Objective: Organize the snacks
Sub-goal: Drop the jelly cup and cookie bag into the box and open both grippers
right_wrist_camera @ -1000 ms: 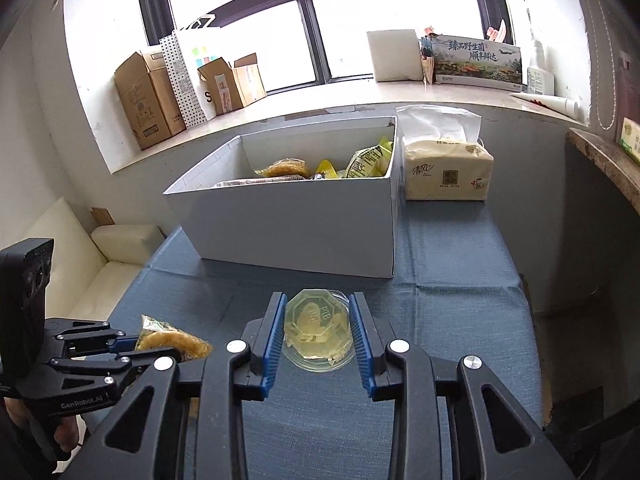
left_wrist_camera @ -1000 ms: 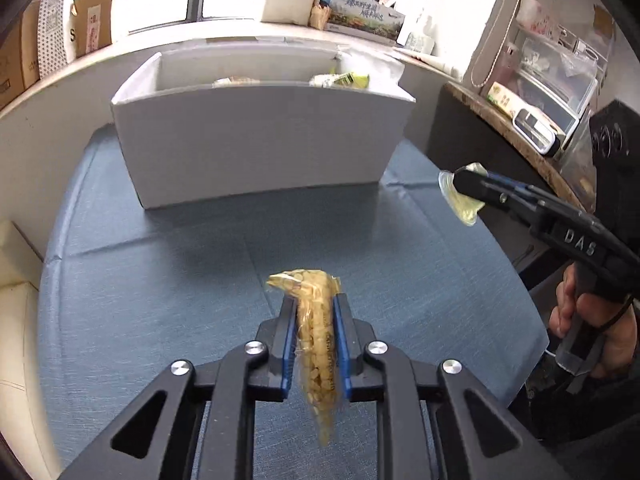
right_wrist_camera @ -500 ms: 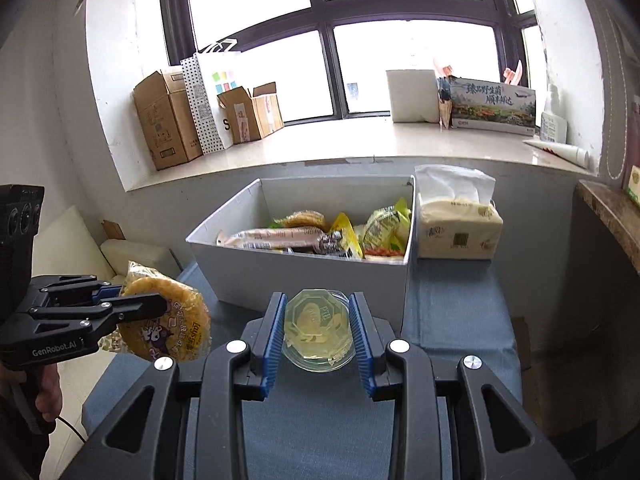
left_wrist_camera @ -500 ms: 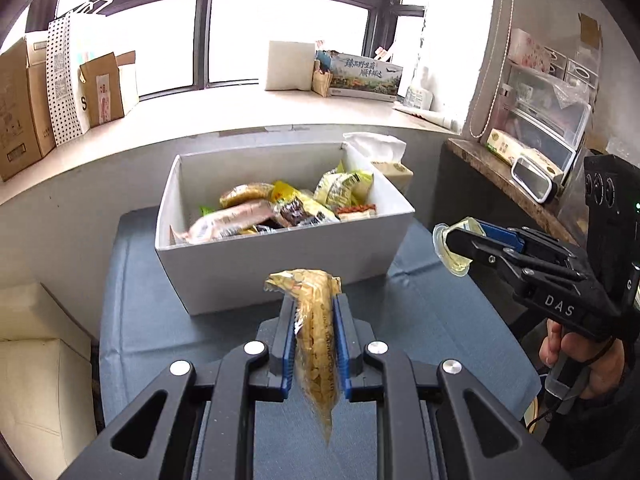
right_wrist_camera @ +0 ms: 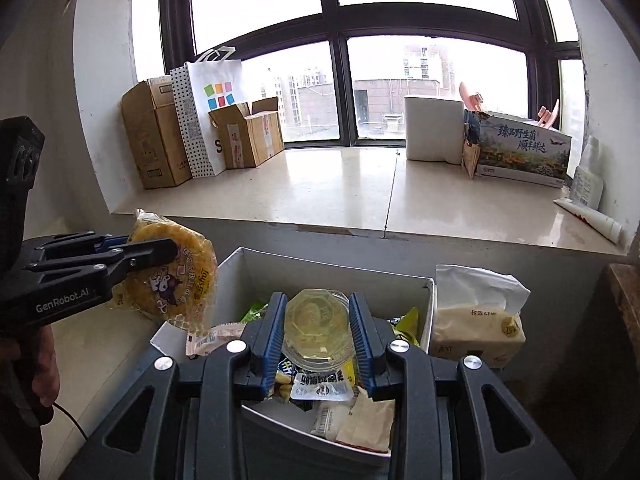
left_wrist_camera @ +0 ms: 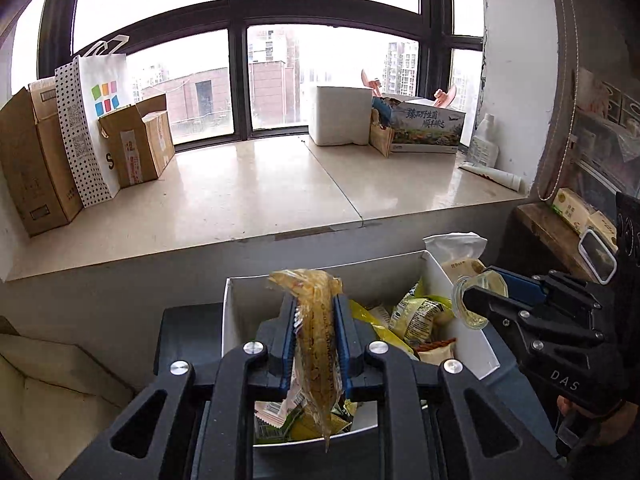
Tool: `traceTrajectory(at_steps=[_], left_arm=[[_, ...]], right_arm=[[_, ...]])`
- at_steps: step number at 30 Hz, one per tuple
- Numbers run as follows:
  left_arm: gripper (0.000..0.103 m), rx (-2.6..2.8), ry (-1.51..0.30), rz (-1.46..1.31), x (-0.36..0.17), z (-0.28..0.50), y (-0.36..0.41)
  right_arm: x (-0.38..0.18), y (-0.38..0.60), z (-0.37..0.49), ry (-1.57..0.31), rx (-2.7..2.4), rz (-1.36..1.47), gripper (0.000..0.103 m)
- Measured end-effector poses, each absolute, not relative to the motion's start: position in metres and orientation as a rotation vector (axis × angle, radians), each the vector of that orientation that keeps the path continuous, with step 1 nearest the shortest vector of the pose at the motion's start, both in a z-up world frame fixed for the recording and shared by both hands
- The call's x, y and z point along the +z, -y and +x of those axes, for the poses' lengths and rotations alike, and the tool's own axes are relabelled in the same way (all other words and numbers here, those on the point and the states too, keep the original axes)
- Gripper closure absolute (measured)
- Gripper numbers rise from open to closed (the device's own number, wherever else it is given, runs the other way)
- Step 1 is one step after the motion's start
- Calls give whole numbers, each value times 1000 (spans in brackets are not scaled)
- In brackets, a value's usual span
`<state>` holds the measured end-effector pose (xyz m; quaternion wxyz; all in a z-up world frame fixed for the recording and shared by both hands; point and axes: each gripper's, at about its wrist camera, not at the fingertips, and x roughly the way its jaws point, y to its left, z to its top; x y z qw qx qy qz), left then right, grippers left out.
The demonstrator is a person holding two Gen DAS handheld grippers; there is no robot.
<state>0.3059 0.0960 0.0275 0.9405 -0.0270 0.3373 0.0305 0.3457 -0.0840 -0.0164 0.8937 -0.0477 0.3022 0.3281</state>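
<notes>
Between the blue pads of the left gripper a flat, round snack pack is being pinched edge-on, so from that wrist it is showing only as a thin yellow strip standing upright, its long line running up and down; from the right wrist its broad printed face is turning toward that camera at the left of the scene. The right gripper is clenching a clear jelly cup by its sides, with the cup's sealed lid facing back toward its camera. Both loads are hanging above the open white box, the cup over its right part and the pack over its near left part, neither touching the wrappers lying inside. Judging by this, the carry is ending and the drop into the box is the step in hand. What comes next is calling for each load to be lowered clear of the box wall and let go where there is room among the packets. Just right of the box a tissue pack is standing, and beyond it the window ledge is carrying cardboard boxes.
</notes>
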Motion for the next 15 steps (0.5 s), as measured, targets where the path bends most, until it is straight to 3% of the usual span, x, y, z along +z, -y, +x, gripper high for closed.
traceTrajectory(at_steps=[2, 3, 4, 5, 15], left_arm=[[79, 62, -698, -66, 24, 319, -100], [56, 67, -701, -59, 22, 324, -101], [21, 68, -704, -52, 19, 328, -102], [3, 57, -702, -53, 17, 331, -103], [0, 100, -687, -25, 8, 317, -96]], right_arm=[[-23, 79, 361, -660, 667, -102, 67], [-26, 78, 367, -679, 668, -104, 64], [-30, 76, 372, -701, 671, -106, 39], [-33, 75, 376, -718, 655, -113, 1], [-23, 102, 358, -657, 577, -107, 0]])
